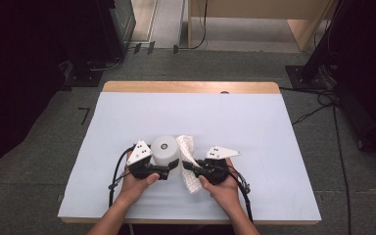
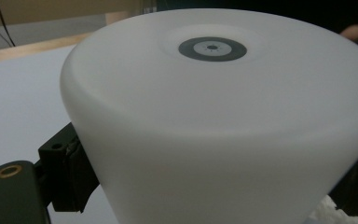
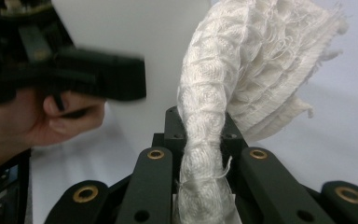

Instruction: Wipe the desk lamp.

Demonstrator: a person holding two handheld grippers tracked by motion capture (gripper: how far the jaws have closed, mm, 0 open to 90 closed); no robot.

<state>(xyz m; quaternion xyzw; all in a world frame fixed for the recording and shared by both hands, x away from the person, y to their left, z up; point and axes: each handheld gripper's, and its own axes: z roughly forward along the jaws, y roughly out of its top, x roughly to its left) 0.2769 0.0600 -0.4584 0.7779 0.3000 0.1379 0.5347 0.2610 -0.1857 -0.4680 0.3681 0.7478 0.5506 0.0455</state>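
Observation:
A white round-topped cylinder with a small grey ring on its top stands on the white table cover. My left gripper is shut on its lower body, one black jaw on either side. In the left gripper view the cylinder sits between my left gripper. A white waffle-weave cloth hangs bunched beside the cylinder. My right gripper is shut on it. In the right gripper view the cloth rises twisted from my right gripper, next to the cylinder.
The wooden table edge shows at the back. Grey carpet surrounds the table, with cables at the right and dark stands at both sides. In the right gripper view the left gripper and the hand holding it are close at the left.

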